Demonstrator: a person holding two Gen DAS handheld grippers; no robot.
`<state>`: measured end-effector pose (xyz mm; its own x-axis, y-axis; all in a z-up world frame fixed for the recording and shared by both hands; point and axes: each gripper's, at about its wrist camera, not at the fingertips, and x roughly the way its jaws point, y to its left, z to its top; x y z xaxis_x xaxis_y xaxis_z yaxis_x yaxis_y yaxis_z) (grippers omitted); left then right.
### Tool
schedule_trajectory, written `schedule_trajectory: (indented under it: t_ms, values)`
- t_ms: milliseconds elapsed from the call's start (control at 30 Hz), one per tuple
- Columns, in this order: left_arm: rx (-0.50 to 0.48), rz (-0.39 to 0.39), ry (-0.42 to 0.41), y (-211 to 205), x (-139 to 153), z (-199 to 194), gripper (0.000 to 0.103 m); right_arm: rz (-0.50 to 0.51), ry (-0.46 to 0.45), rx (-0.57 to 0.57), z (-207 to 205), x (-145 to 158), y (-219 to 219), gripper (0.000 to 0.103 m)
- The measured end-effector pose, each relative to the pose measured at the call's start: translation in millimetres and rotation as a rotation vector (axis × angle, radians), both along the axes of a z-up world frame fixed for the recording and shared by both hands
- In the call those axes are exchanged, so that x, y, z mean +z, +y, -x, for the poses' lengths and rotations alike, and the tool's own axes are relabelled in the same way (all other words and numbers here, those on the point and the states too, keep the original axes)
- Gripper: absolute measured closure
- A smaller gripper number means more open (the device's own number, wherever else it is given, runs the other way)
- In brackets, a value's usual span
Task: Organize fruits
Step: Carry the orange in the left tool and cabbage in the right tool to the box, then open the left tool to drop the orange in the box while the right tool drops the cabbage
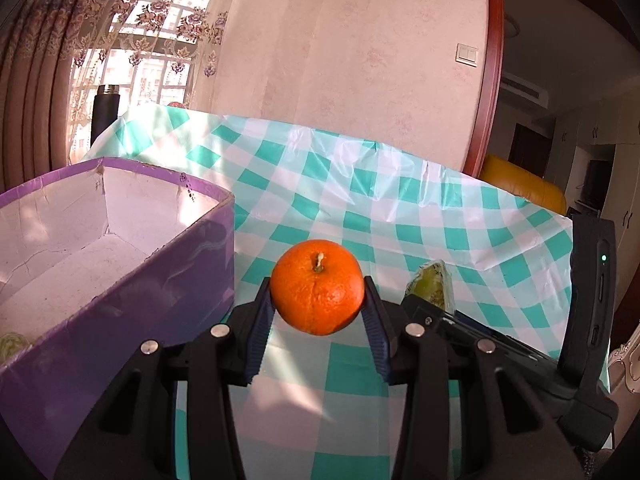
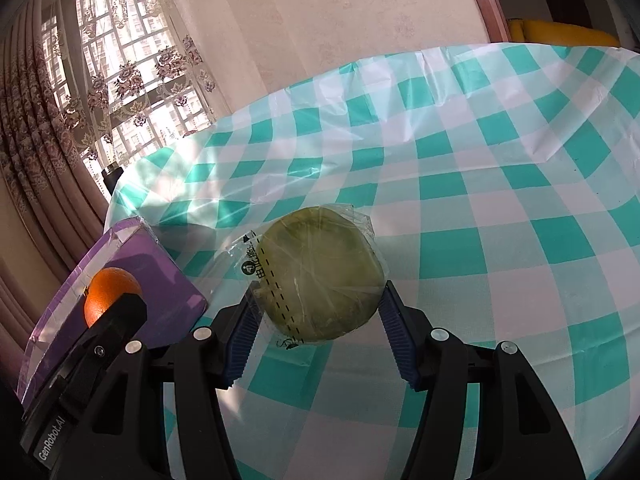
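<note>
A: What's the biggest thing there?

B: The counter [image 2: 500, 208], draped in a teal-and-white checked plastic cloth [image 1: 400, 208]. Its far edge runs along a pale wall, and the far left corner lies by a window with flowered lace curtains [image 1: 152, 24].

A: And on it?

B: A purple cardboard box [image 1: 132, 304], open at the top with a white inside, standing at the counter's left side. Something pale yellow-green shows in its near end, too little of it to name.

A: The claws?

B: The left claw [image 1: 318, 300] is clamped on an orange [image 1: 317, 286], stem end facing the camera, lifted off the cloth just right of the box's right wall. The right claw [image 2: 318, 300] is clamped on a green fruit sealed in a clear plastic bag [image 2: 320, 276], also held above the cloth, toward the near edge.

A: How do they sit together?

B: Side by side, close; from the right wrist the orange shows against the box.
</note>
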<state>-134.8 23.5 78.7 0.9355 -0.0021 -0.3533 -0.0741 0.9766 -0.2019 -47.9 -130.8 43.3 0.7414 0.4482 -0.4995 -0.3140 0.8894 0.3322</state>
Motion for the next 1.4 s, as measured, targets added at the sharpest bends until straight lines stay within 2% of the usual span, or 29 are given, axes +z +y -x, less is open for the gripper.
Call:
schedule_trajectory:
  t_ms: [233,500,633,800,933,1167,1400]
  values:
    - [0.06,-0.016,-0.095,22.0,33.5,38.7,0.06,0.023,-0.071,0.102,22.3,22.2,32.5,0.045]
    - [0.198,-0.035,-0.095,55.6,58.7,72.5,0.06,0.046,-0.127,0.208,43.2,47.5,68.4,0.045]
    - [0.287,-0.011,-0.039,91.2,64.8,78.2,0.06,0.071,-0.145,0.271,48.2,62.6,92.3,0.045]
    - [0.352,0.074,0.082,147.3,65.0,80.0,0.06,0.111,-0.143,0.347,53.2,76.6,128.6,0.045]
    - [0.4,0.034,0.146,170.0,64.6,82.3,0.06,0.175,-0.17,0.403,62.4,83.2,161.0,0.045]
    - [0.456,0.02,0.25,201.3,56.2,85.3,0.06,0.297,-0.174,0.497,75.0,75.4,208.8,0.045]
    - [0.477,0.05,0.354,227.5,36.2,86.1,0.06,0.453,-0.12,0.559,78.9,62.5,253.5,0.045]
